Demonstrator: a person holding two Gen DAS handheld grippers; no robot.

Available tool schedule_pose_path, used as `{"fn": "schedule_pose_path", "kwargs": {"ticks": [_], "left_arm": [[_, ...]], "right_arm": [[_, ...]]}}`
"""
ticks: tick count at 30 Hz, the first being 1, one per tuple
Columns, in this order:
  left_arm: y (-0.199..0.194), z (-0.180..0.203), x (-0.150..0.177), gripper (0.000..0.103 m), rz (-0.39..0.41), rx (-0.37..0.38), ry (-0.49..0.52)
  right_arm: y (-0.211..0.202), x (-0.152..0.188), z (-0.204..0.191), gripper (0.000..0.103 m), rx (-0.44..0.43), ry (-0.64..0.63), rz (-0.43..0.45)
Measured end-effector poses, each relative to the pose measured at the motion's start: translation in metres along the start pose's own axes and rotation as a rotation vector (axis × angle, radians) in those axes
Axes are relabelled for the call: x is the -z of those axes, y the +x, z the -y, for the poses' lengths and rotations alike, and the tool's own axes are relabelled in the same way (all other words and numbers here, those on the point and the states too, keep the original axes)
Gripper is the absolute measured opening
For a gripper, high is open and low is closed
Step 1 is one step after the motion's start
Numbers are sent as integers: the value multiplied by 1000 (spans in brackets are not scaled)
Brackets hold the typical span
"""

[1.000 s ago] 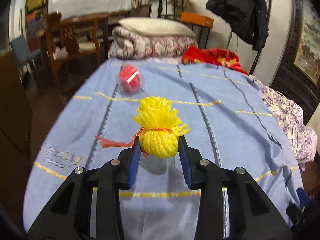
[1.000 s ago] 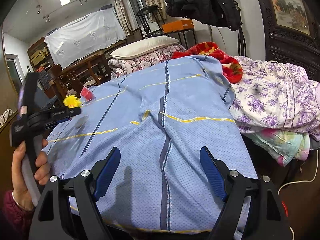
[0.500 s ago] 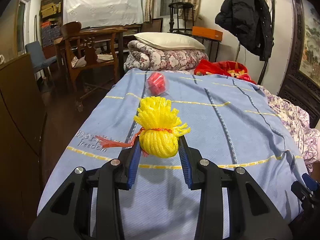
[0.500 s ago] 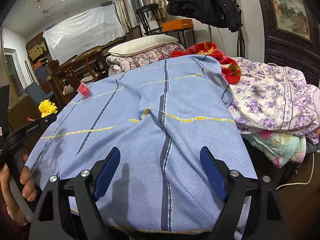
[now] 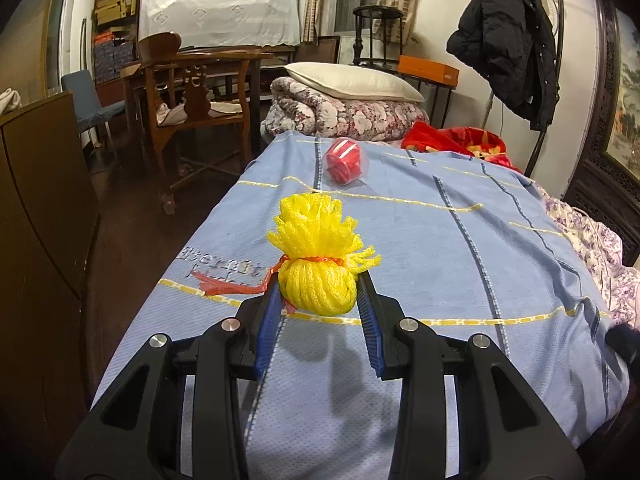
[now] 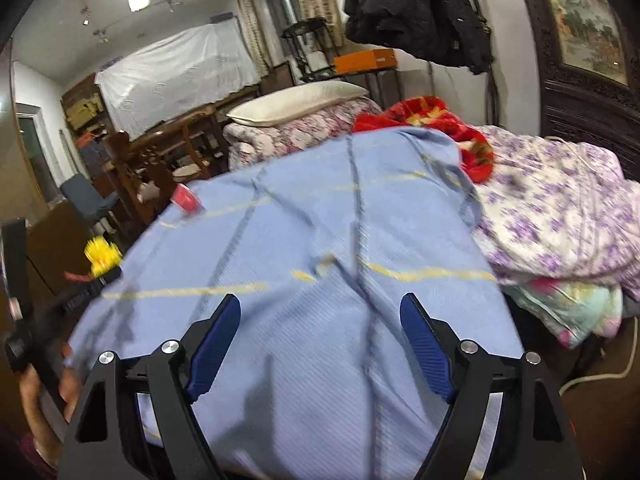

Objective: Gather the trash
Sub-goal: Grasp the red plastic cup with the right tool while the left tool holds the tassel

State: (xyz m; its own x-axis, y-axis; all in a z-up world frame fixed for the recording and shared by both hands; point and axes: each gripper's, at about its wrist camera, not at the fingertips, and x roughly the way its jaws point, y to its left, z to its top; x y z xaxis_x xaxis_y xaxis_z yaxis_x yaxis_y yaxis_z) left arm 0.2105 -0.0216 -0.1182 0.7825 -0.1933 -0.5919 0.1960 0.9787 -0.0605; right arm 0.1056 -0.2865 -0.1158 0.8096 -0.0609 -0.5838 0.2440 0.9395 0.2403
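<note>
My left gripper [image 5: 318, 286] is shut on a yellow foam net bundle [image 5: 316, 252] tied with a red string, held above the near end of the blue bedspread [image 5: 440, 248]. Farther up the bed lies a red item in clear plastic wrap [image 5: 345, 159]. In the blurred right wrist view the same bundle [image 6: 102, 256] shows at the far left in the other gripper, which a hand [image 6: 36, 400] holds, and the red item [image 6: 186, 199] lies on the bed's left edge. My right gripper [image 6: 320, 312] stands open over the bedspread [image 6: 320, 240] with nothing between its fingers.
A dark wooden cabinet [image 5: 36, 240] flanks the bed on the left. Wooden chairs and a table [image 5: 192, 96] stand beyond it. A folded quilt with a pillow [image 5: 348, 92], a red blanket [image 5: 460, 140] and floral bedding [image 6: 560, 208] crowd the far and right sides.
My left gripper, still holding the yellow bundle, has drawn back toward the near left corner of the bed. The right wrist view has lifted slightly and blurred.
</note>
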Motion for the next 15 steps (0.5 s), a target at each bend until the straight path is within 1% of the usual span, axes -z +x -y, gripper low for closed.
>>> {"fn": "schedule_pose_path", "kwargs": {"ticks": [2,4,6,8,11,13,15], "left_arm": [[1,-3,2,38,-8,0,-4],[2,-7,6,38,-22,6,-8],[3,-11,10,38,-40,21,-14],[2,-15,15,38,-50,43,-26],[0,-17,15,38,-36,39,-27],[2,-18,16,38,-48,49,-34],[4,-20,15,38,-58,58,-47]], "right_arm": [[6,-11,-10,81,-32,-16,6],[18,-29,-27,81,-86,-41,0],[37,-47,-47,81,-161,-63,-32],[57,-62,-65,81,-214,-84,-65],[83,-80,-87,81,-248,-108,-87],[109,-93,-105,81,-270,-124,-111],[127,-99,-119,81,-283,-130,-135]]}}
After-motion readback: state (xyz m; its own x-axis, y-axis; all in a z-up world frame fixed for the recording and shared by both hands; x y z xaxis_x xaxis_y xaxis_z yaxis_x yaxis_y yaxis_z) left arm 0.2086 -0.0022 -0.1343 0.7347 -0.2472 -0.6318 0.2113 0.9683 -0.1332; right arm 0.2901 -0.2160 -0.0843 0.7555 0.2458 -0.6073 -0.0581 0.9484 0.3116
